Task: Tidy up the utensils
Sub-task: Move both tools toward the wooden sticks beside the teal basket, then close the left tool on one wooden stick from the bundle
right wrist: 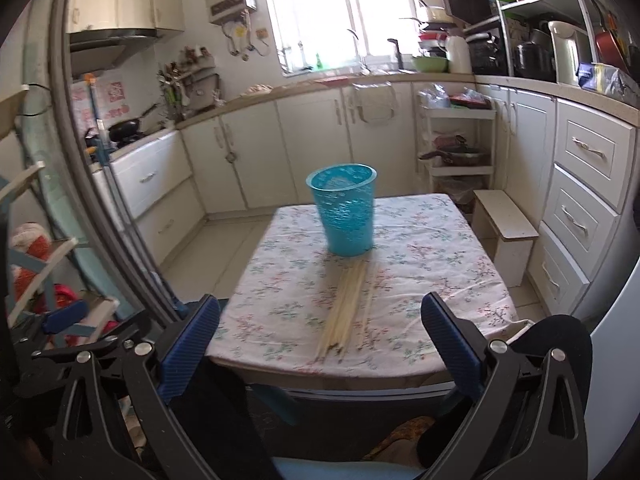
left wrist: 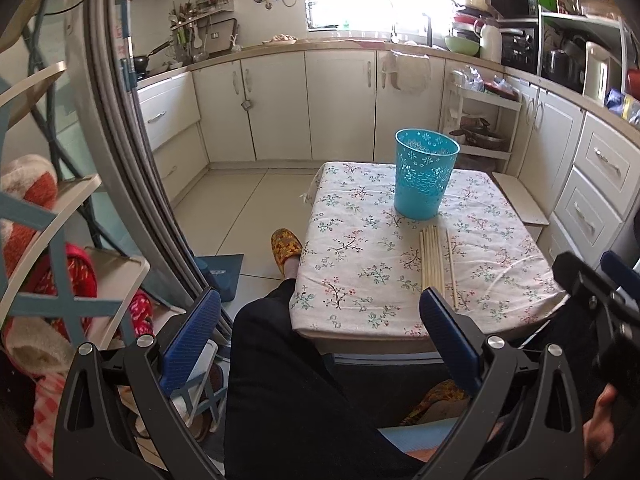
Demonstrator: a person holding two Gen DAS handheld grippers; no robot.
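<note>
1. Chopsticks (right wrist: pixel 347 307) lie bundled mid-frame on the cloth-covered surface (right wrist: pixel 432 280), tips toward the blue cup (right wrist: pixel 344 210), likely their holder.
2. Right gripper (right wrist: pixel 320 344): wide open, empty, just short of the bundle's near ends, straddling its line.
3. Left gripper (left wrist: pixel 320 332): wide open, empty, off the surface's lower-left edge; chopsticks (left wrist: pixel 436 262) right of centre.

Chopsticks (right wrist: pixel 346 312) motion-blurred in right wrist view; count unclear.

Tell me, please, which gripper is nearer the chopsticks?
Probably the right gripper: the chopsticks lie straight ahead between its open fingers. The left gripper sits off to their left, over the person's leg.
</note>
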